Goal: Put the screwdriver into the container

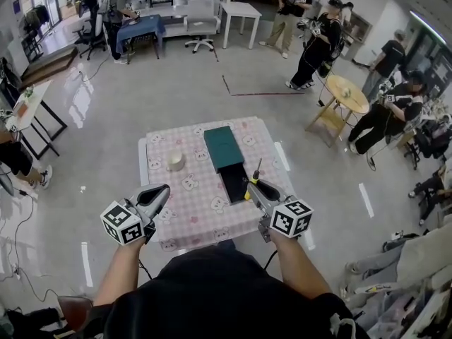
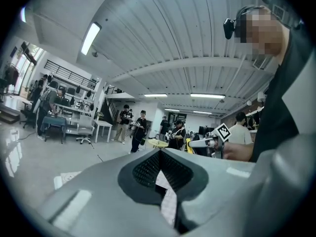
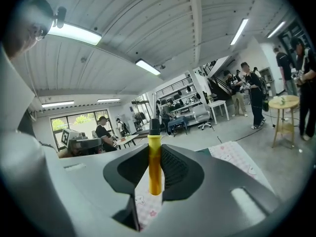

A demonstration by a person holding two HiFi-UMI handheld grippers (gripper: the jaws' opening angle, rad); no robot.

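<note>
Right gripper [image 1: 252, 187] clamps the yellow-handled screwdriver [image 3: 155, 164], poised at three o'clock of the open container [image 1: 232, 183]; dropping it inside is left.

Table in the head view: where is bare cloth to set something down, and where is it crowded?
Free: the cloth between the pale round object, the container and the left gripper. Crowded: the middle-right, with the green box, container and the right gripper holding the screwdriver.
</note>
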